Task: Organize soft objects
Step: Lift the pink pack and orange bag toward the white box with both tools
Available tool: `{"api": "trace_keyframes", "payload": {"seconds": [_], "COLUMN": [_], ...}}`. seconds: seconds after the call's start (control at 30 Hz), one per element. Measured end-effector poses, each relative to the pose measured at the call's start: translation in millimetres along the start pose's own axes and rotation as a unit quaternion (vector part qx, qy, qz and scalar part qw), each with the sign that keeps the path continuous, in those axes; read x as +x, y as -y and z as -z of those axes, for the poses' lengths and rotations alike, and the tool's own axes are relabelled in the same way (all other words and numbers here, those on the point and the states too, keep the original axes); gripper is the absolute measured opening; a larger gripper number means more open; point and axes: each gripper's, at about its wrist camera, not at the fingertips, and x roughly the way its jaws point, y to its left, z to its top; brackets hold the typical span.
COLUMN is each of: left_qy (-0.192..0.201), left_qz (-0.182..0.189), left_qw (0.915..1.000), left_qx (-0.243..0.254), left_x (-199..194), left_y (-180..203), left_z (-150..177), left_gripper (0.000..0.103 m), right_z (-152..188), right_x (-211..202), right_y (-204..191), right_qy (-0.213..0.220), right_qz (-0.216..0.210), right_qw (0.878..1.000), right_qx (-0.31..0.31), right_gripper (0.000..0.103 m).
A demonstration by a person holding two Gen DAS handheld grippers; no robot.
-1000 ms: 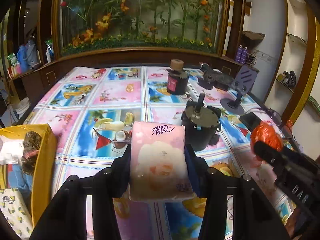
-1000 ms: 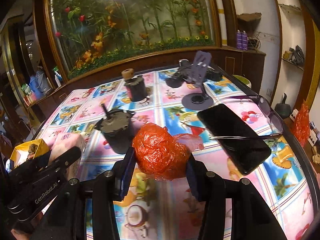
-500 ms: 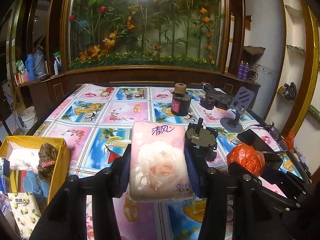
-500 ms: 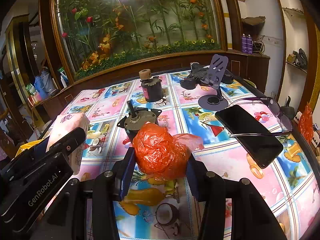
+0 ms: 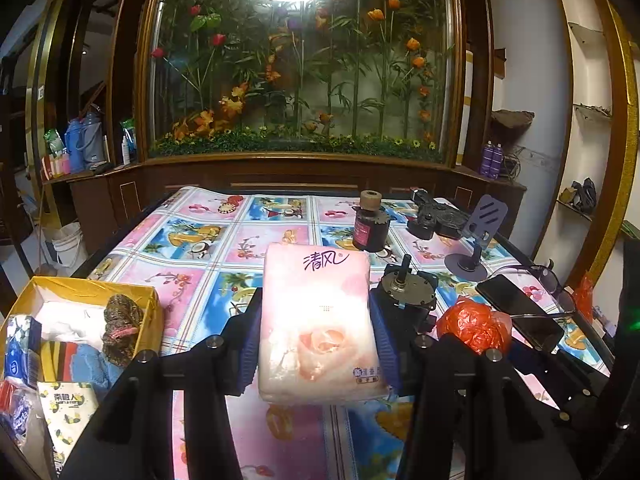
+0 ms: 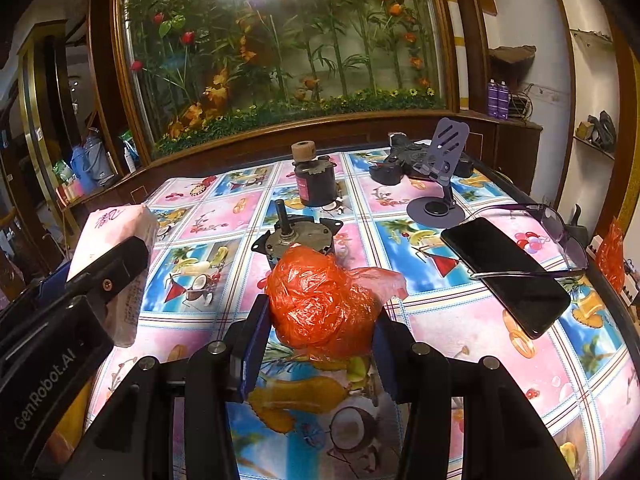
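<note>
tissue pack (image 5: 318,320): 清风 | left tongs (image 6: 60,344): GenRobot.AI | small pack (image 5: 68,412): perhaps 南极人

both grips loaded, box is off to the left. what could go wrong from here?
1. The orange plastic bag has a loose flap outside the right hand-held gripper; it might slip or snag the motor.
2. The yellow box looks crowded, so the tissue pack may not settle inside.

The table (image 6: 460,320) (fruit-print cloth) bears 2 motors (image 6: 298,236), a phone (image 6: 508,276), glasses (image 6: 560,232).
</note>
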Motion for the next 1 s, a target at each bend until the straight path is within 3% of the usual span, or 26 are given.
{"api": "trace_keyframes", "payload": {"seconds": [0.3,0.77,1.0], "left_qy": [0.048,0.045,0.052], "left_qz": [-0.013,-0.064,-0.094], "left_qw": [0.9986,0.9959,0.9916], "left_qx": [-0.016,-0.046,-0.071], "left_x": [-38,-79,-108], "left_y": [-19,-78,-125], "left_z": [5,23,29], "left_gripper": [0.048,0.049,0.049], "right_z": [3,17,28], "right_x": [-8,-29,-48], "right_y": [-14,-68,-110], "right_qy": [0.023,0.042,0.043], "right_qz": [-0.007,-0.059,-0.111], "right_qw": [1.000,0.996,0.990], "right_qx": [-0.016,-0.049,-0.070], "right_gripper": [0.051,0.051,0.052]}}
